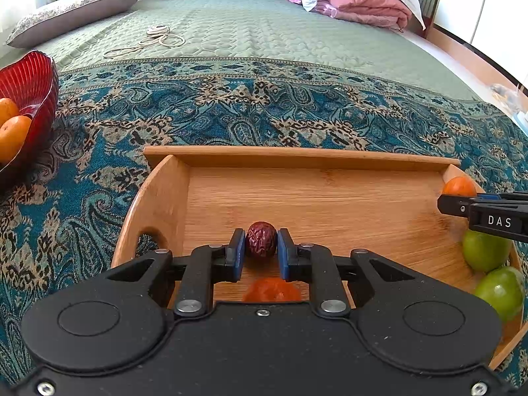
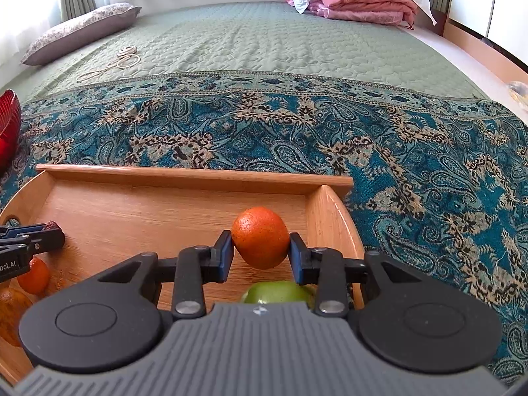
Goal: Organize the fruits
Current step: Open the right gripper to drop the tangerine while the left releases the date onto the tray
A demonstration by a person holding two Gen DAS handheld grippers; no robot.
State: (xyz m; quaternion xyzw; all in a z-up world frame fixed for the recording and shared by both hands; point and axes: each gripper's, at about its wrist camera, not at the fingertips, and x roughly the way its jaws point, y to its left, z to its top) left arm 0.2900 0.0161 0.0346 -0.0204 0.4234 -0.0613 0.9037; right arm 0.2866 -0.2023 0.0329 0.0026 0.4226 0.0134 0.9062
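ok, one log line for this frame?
left gripper: shut on red date | right gripper: shut on orange fruit | both over wooden tray

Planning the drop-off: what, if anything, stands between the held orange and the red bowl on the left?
The left gripper, shut on a red date, sits over the wooden tray between the orange and the red bowl. The tray's left wall also intervenes.
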